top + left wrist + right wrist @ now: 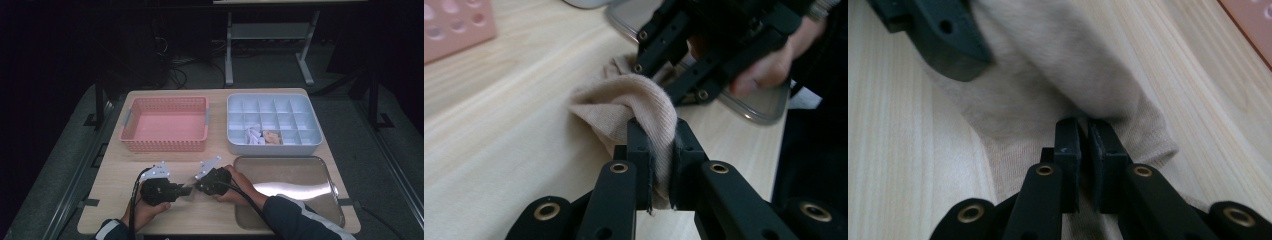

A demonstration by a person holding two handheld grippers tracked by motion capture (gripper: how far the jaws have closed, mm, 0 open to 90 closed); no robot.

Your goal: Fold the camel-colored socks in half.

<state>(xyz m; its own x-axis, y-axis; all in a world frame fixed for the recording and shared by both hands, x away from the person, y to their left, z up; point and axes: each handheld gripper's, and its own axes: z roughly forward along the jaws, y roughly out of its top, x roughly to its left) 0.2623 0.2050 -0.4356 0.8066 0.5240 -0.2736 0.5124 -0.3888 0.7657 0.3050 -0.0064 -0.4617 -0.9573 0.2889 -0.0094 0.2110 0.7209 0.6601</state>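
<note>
A beige knitted cloth (624, 102), like a sock, lies bunched on the wooden table (115, 175) near its front edge. My left gripper (659, 135) is shut on one fold of it, the fabric pinched between the pads. My right gripper (1085, 125) is shut on another part of the same cloth (1048, 65). In the high view the left gripper (185, 190) and the right gripper (196, 186) meet tip to tip, left of the metal tray. The right gripper (664, 77) and the hand holding it show just beyond the cloth in the left gripper view.
A pink perforated basket (165, 124) stands at the back left. At the back right, a white compartment box (272, 122) holds a few small pieces in its front cells. A shiny metal tray (290, 185) lies at the front right, under the right forearm.
</note>
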